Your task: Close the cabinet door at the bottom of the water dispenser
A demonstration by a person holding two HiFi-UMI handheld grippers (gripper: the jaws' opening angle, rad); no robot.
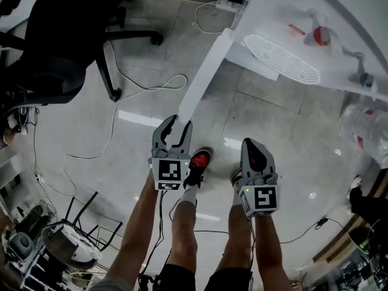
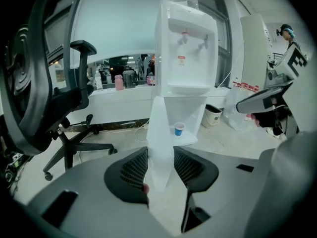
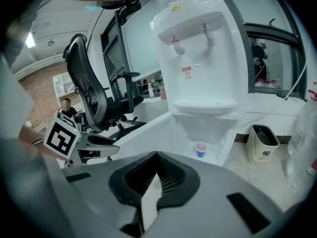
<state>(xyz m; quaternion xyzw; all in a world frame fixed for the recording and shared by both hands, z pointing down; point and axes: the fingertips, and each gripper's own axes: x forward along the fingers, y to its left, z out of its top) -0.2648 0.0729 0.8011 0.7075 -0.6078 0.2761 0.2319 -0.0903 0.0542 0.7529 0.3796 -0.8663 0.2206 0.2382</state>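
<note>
The cabinet door (image 1: 203, 71) stands swung wide open from the foot of the water dispenser (image 1: 273, 17). It reaches out over the floor toward us, with its free edge nearest.

Far left is a black office chair (image 1: 54, 53) with a mesh back, well apart from the door, and thin cables trail across the glossy pale floor tiles (image 1: 139, 71).

The left gripper (image 1: 177, 123) has the door's free edge between its jaws. In the left gripper view, the ribbed black pads lie against both faces of the panel, so we read it as clamped on the door.

The panel is a thin, flat, smooth white sheet, probably moulded plastic. We judge it light, fairly stiff along its height and a little flexible at the free edge. It is slippery, so the ribbed pads help. The free edge is the sensible hold because it is farthest from the hinge, and a gentle push should swing it. We would not twist it, since the hinge is likely the weak part.

The right gripper (image 1: 253, 144) hangs just beside it with its jaws together on nothing.

Further right, a small blue paper cup (image 2: 179, 129) sits on the open cabinet's floor. Above it, the dispenser has rounded white casing and a slotted drip tray (image 1: 280, 58).
</note>
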